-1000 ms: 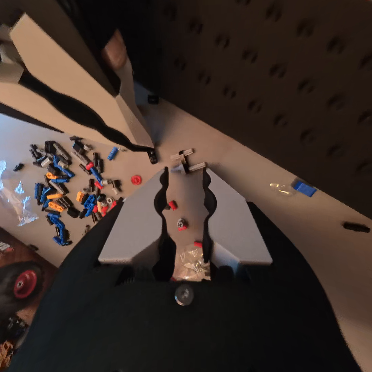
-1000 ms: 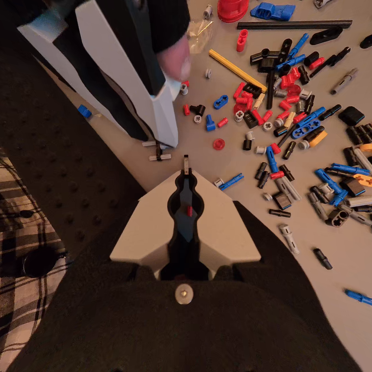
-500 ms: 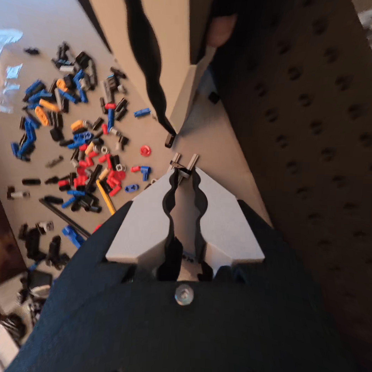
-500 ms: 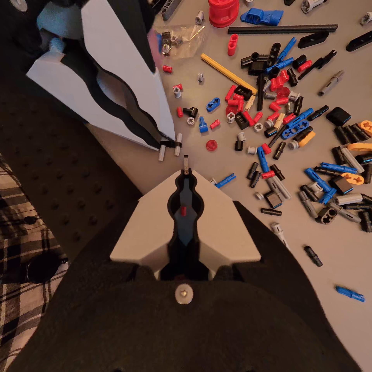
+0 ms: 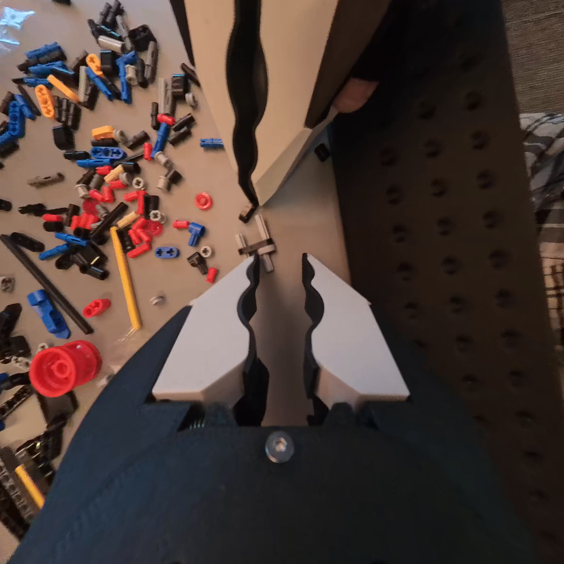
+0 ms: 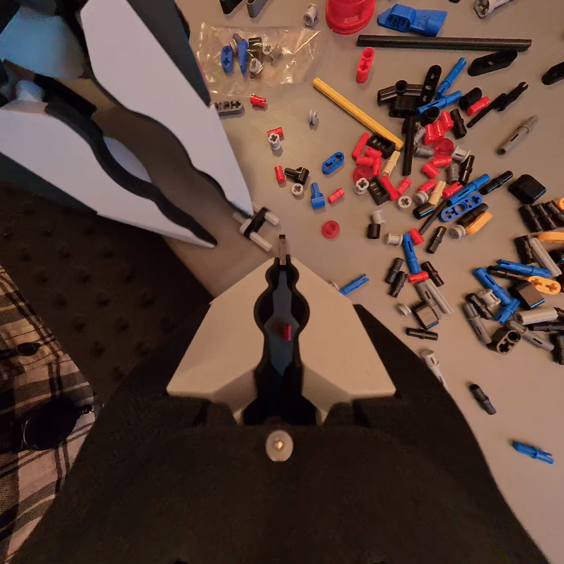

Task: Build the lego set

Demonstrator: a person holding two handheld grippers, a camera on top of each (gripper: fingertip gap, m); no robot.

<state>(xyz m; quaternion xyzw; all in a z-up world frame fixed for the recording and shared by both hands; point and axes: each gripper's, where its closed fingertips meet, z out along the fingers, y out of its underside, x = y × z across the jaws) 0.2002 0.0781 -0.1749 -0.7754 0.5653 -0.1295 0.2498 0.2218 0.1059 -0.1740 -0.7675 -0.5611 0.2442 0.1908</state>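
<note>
Grey table [image 5: 293, 198] w/ scattered lego. Left gripper [image 5: 279, 259] spread wide, empty, beside pin assembly [image 5: 258, 244]; right gripper [image 6: 282, 259] clamped on small dark pin [image 6: 282, 248].

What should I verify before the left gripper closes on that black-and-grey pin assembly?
1. Left gripper jaws open: ok, wide gap.
2. Pin assembly centred between the jaws: not ok. It lies ahead of the tips, off toward one finger.
3. That fingertip clear of the assembly: cannot tell, they overlap in both views.
4. Right gripper shut on its dark piece: ok, the piece sticks out past the tips.
5. Dark piece apart from the assembly: ok, a small gap shows in the right wrist view.
6. Loose parts out of the way: ok, the nearest, a red round piece, lies apart.
</note>
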